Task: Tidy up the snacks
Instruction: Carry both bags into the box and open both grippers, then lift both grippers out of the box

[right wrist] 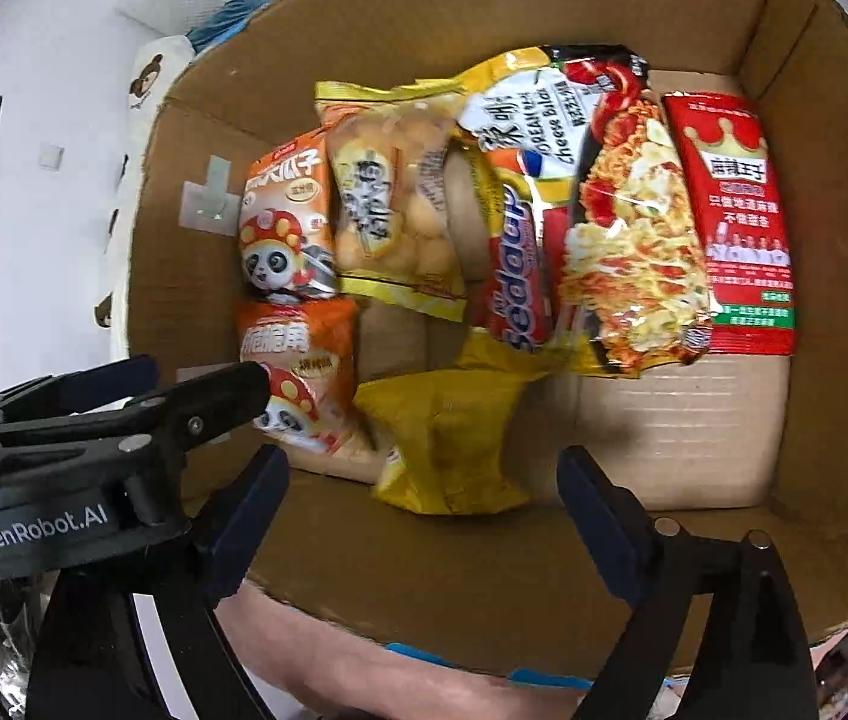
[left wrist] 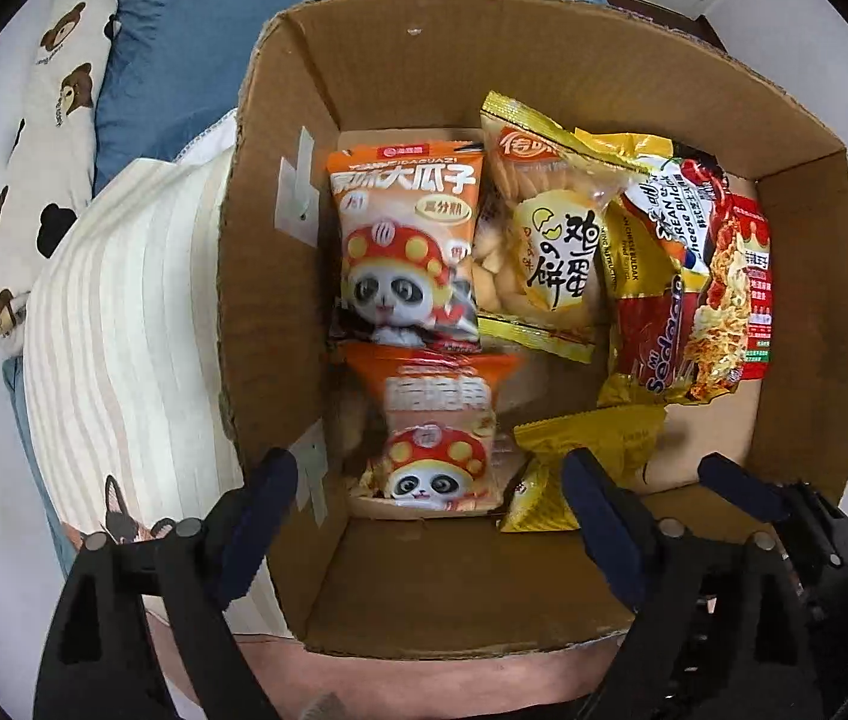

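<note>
both grippers hanging wide open over cardboard box [left wrist: 280, 312], nothing btwn jaws: left gripper [left wrist: 430, 501], right gripper [right wrist: 424, 501]. snack packs [left wrist: 406, 240] lying inside box, yellow pack [right wrist: 448, 444] nearest.

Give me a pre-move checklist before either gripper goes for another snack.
1. Left gripper open, holding nothing: ok.
2. Right gripper open, holding nothing: ok.
3. Small orange panda-print packet lying free on the floor of the brown cardboard box: ok.
4. Small plain yellow packet lying flat: not ok, crumpled and tilted.
5. Red packet with a gold crown flat beside the box wall: ok.
6. More snacks waiting outside the box: cannot tell.
</note>
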Available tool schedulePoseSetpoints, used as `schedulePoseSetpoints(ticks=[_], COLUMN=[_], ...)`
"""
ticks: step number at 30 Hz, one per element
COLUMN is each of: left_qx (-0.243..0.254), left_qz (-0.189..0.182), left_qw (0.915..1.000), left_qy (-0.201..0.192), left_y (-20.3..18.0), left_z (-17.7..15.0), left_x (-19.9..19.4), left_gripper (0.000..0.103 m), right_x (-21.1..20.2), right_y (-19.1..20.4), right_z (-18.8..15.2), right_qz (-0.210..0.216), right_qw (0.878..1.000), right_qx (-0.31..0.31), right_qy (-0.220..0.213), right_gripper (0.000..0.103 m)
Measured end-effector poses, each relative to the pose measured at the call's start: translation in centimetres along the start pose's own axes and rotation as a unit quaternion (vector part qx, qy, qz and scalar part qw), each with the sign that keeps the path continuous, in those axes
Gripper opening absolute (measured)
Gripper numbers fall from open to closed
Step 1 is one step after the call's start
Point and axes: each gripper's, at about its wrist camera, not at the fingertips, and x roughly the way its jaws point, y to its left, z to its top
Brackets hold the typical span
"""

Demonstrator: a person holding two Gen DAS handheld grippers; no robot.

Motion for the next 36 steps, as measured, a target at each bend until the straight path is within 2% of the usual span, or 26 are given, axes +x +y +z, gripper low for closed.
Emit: schedulePoseSetpoints(ticks=[8, 14, 22, 30, 36], left_qx=[-0.008, -0.009, -0.021, -0.006, 0.002], left_qz=[-0.012, 0.004, 0.013, 0.032, 0.034], left_qw=[0.9999, 0.9975, 0.9836, 0.9676, 0.9573], left_qy=[-0.004, -0.070, -0.179, -0.251, -0.287], left_y=[0.0, -0.3, -0.5, -1.9, -2.5], left_z=[-0.4, -2.3, -7.0, -11.4, -14.4], left_x=[-0.1, -2.9, -6.6, -9.1, -11.1], left_gripper=[0.091, 0.091, 0.091, 0.091, 0.091], right_x=[-1.3, -3.6, -7.7, -11.2, -13.9], right_y=[-0.2, -0.3, -0.9, -0.5, 0.4], right_z=[-0.5, -1.9, -5.6, -9.9, -13.1], right_qz=[-0.022, -0.053, -0.101, -0.117, -0.119], right_qw=[1.000, 0.997, 0.985, 0.973, 0.963], right_qx=[-0.008, -0.023, -0.044, -0.065, -0.077], right_qy=[-0.014, -0.056, -0.136, -0.190, -0.231], right_gripper=[0.094, 0.094, 0.094, 0.094, 0.094])
